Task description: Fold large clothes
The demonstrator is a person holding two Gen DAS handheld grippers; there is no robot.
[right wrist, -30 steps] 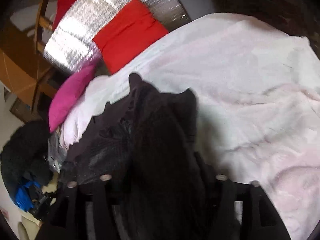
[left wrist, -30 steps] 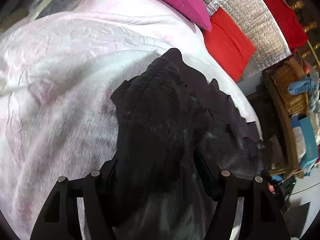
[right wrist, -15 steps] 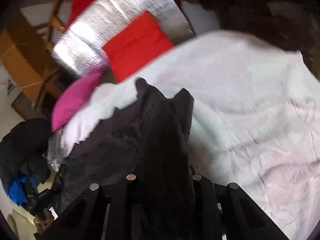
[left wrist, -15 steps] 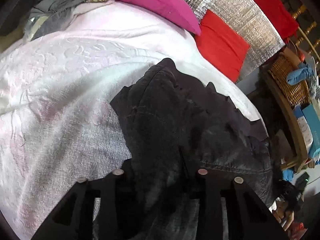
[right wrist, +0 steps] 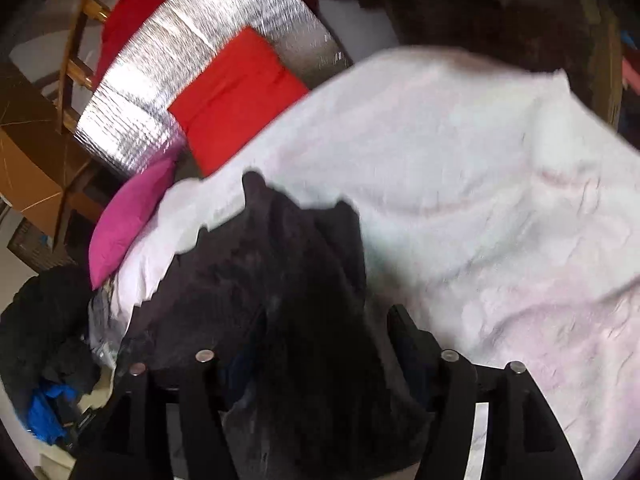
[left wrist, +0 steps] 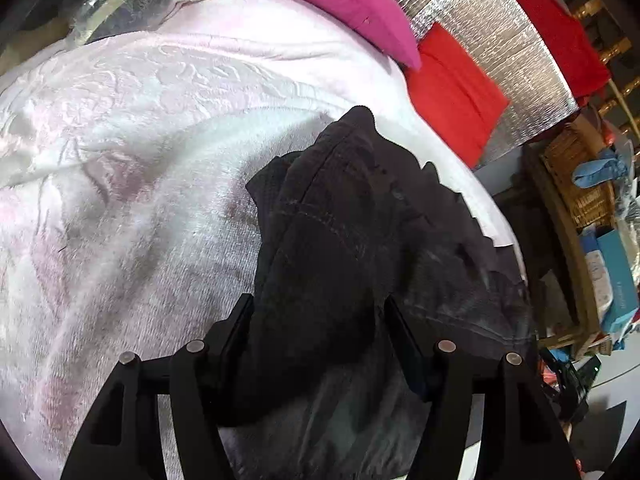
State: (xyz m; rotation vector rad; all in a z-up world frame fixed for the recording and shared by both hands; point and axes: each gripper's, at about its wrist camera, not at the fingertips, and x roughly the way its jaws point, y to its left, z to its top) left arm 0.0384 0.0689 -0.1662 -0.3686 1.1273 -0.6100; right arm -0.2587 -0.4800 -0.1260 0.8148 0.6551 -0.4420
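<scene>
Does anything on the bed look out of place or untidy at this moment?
Yes. The dark garment lies bunched in a crumpled heap on the pale pink bedspread, not spread flat, with one edge over the side of the bed. Both grippers' jaws are opening with its cloth between them.

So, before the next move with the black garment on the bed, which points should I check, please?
1. Black garment between the left gripper fingers: ok.
2. Garment between the right gripper fingers: ok.
3. Firm hold: not ok, both jaws are opening.
4. Garment flat: not ok, bunched.
5. Free space on the white blanket: ok.
6. Magenta pillow apart from the garment: ok.
</scene>
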